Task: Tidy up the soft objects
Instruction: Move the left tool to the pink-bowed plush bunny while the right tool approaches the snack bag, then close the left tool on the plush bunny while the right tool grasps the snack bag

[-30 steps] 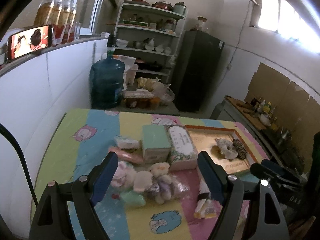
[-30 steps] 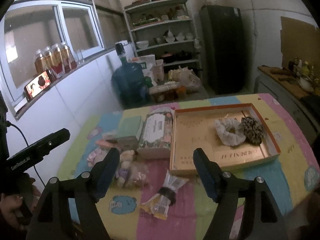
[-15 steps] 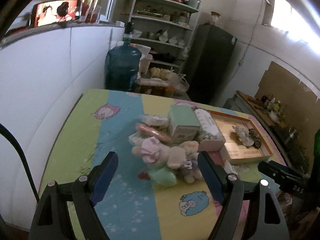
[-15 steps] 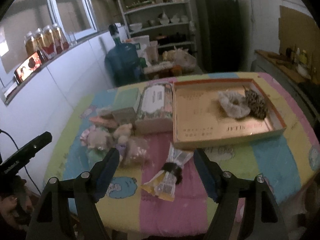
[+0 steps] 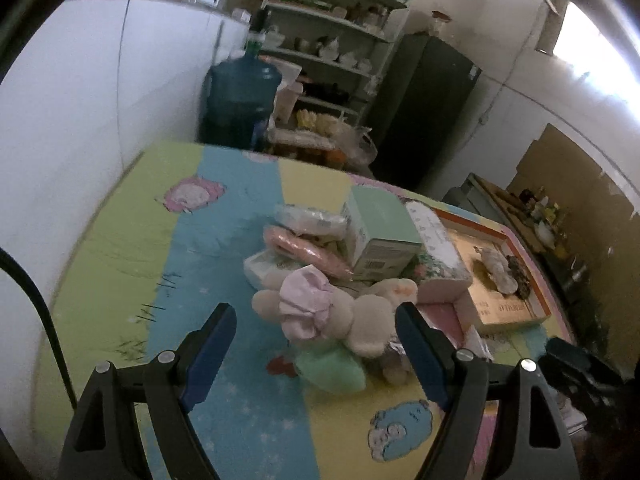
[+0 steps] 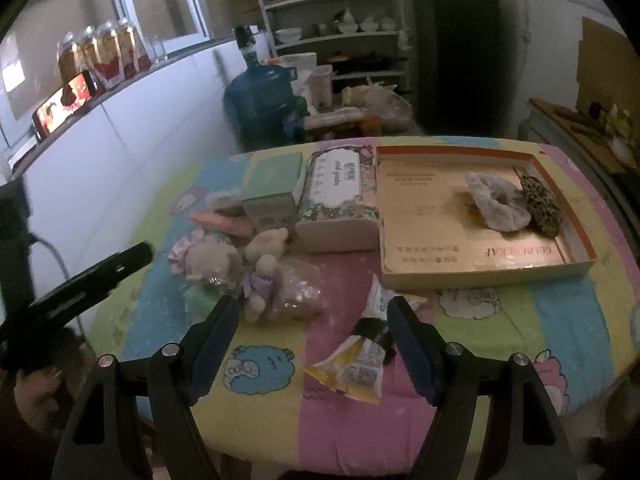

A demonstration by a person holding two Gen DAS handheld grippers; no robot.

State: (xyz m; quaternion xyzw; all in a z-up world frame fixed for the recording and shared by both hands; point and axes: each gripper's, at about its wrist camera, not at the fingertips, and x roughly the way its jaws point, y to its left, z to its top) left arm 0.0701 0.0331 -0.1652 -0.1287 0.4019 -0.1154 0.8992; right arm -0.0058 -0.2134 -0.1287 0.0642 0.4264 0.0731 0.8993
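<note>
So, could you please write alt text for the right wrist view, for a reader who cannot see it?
The open right gripper hovers over a pastel patchwork tablecloth, above a yellow-and-white plastic snack packet. Beyond sit a heap of small plush toys, a floral tissue box and a shallow orange-rimmed cardboard tray holding a grey fabric scrunchie and a leopard-print one.

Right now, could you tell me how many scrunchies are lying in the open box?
2: a pale scrunchie mid-right in the open box, and a dark patterned scrunchie touching its right side. None seems hidden.

Count — scrunchies in tray: two, grey (image 6: pixel 497 205) and leopard (image 6: pixel 542 205); boxes: two, green (image 6: pixel 272 186) and floral (image 6: pixel 340 200); tray (image 6: pixel 480 270) — one.
</note>
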